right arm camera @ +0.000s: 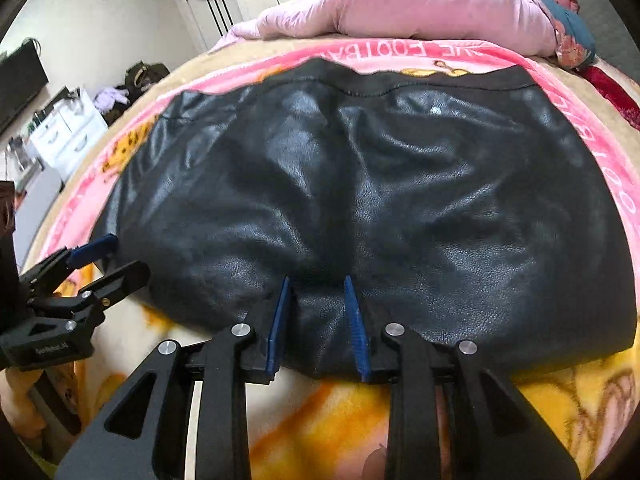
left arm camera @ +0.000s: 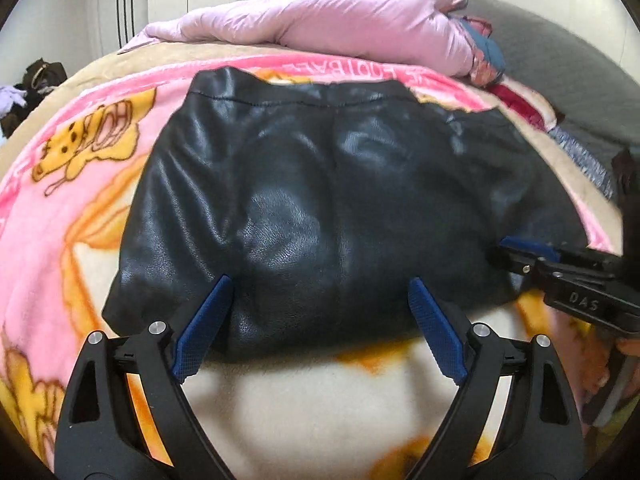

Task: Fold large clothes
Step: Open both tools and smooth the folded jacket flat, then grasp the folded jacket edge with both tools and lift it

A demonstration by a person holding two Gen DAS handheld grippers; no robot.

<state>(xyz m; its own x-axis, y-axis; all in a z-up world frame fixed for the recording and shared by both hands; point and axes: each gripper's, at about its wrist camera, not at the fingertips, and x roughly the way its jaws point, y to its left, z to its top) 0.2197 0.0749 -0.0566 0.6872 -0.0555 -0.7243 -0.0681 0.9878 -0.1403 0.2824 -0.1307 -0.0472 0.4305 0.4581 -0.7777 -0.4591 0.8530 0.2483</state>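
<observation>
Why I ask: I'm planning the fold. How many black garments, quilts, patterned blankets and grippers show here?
Black garment: 1
Pink quilt: 1
Patterned blanket: 1
Grippers: 2 (left gripper, right gripper)
Total: 5

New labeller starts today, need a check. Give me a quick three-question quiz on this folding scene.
1. True or false: the left gripper has its jaws wide open.
2. The black leather-look garment lies on: A) a bare wooden floor; B) a pink and yellow cartoon fleece blanket; C) a glass table.
3. Which gripper pinches the garment's near edge?

Key: 1 true; 2 B; 3 the right gripper.
</observation>
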